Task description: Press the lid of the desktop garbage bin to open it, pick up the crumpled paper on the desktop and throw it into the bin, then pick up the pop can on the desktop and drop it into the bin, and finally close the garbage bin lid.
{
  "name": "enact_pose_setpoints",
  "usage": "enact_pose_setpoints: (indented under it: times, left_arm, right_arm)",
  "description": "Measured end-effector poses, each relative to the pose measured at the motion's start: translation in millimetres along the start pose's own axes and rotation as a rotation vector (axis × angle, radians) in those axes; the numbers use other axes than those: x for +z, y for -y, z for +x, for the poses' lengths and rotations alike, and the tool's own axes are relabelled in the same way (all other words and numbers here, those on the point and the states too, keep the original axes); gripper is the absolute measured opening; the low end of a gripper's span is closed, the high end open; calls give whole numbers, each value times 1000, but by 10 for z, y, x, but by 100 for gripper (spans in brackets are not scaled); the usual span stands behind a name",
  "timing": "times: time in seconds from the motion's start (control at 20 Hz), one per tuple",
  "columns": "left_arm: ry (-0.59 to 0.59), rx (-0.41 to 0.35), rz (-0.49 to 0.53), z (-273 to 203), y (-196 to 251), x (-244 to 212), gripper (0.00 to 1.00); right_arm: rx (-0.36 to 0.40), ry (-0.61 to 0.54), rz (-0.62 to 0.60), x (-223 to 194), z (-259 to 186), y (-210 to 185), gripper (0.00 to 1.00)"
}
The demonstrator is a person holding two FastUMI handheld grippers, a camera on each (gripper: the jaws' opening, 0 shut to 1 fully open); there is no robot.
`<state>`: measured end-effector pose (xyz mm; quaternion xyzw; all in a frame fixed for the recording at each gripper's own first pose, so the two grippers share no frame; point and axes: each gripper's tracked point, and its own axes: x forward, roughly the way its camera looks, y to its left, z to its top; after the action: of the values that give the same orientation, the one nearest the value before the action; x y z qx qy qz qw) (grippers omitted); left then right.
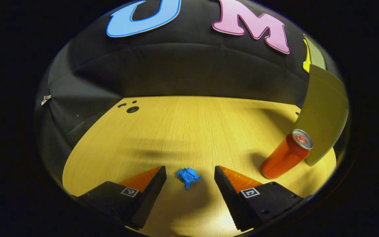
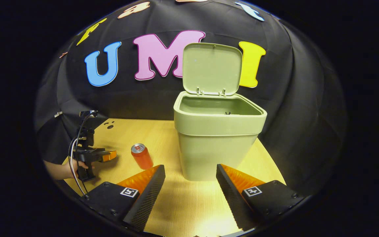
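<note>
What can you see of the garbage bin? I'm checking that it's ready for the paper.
The garbage bin is a pale green, plastic-looking tub that tapers downward, with a thick rim. Its hinged lid stands open and upright at the back. It stands upright on the wooden table; nothing else touches it. What is visible inside looks empty.

The left gripper view looks low and close along the bench (image 1: 183,131) toward the booth wall, while the right gripper view faces the open bin (image 2: 217,141) from nearby; both share the pop can (image 1: 286,154) (image 2: 141,155).
</note>
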<state>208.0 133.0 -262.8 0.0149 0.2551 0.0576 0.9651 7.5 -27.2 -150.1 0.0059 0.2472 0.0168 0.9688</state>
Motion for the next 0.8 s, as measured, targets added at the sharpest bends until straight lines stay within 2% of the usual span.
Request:
enact_pose_setpoints:
  times: [0.2, 0.4, 0.55, 0.8]
  left_arm:
    - [-63, 16, -23, 153, -11, -183, 93]
    - [-54, 48, -5, 206, -89, -194, 84]
    - [-44, 52, -7, 212, -101, -181, 50]
    - [-47, 41, 14, 181, -76, -155, 33]
  right_arm:
    - [3, -24, 3, -57, 72, -5, 99]
    - [9, -33, 3, -66, 102, -24, 100]
    - [13, -37, 2, -71, 113, -38, 100]
    - [18, -32, -5, -68, 93, -22, 99]
